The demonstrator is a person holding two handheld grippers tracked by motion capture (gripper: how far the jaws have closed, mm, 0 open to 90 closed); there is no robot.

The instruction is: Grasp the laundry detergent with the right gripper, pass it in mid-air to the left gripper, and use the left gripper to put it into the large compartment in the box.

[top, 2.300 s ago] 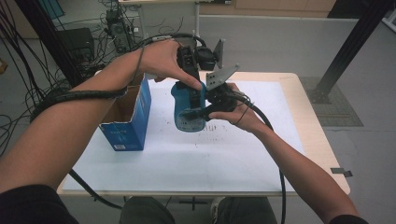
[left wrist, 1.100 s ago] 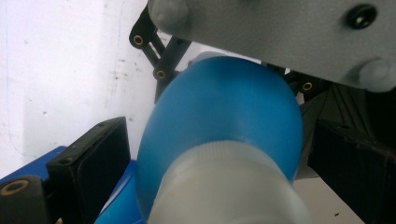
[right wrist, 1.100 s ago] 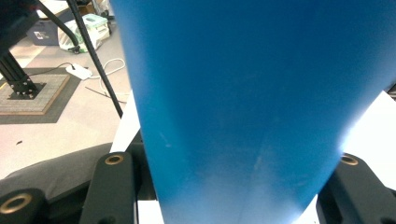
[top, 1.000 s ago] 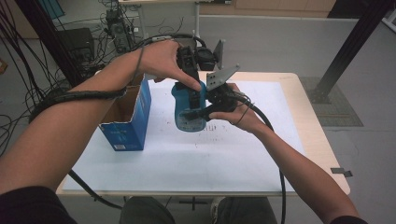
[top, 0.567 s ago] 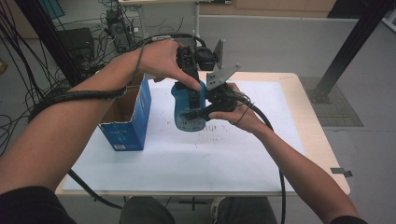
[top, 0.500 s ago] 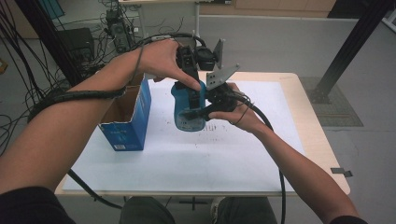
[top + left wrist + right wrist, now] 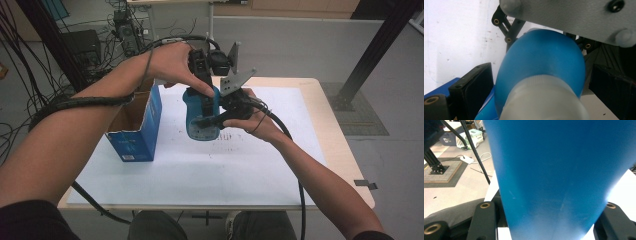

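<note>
A blue bottle (image 7: 198, 127) with a pale translucent cap (image 7: 544, 100) is held in the air above the table, between both hands. My left gripper (image 7: 202, 100) comes down from above and is shut around its top end; in the left gripper view one black pad (image 7: 474, 82) sits against the bottle's shoulder (image 7: 541, 60). My right gripper (image 7: 209, 120) reaches in from the right and is shut on the bottle's body (image 7: 554, 170), which stands between its two jaws. The grey three-cornered plate (image 7: 574, 17) of the right gripper shows above the bottle.
An open blue cardboard box (image 7: 135, 130) stands at the table's left side. A white sheet (image 7: 200, 170) covers most of the wooden table (image 7: 335, 150). Cables trail from both grippers; cables and a black post (image 7: 380, 45) lie on the floor beyond.
</note>
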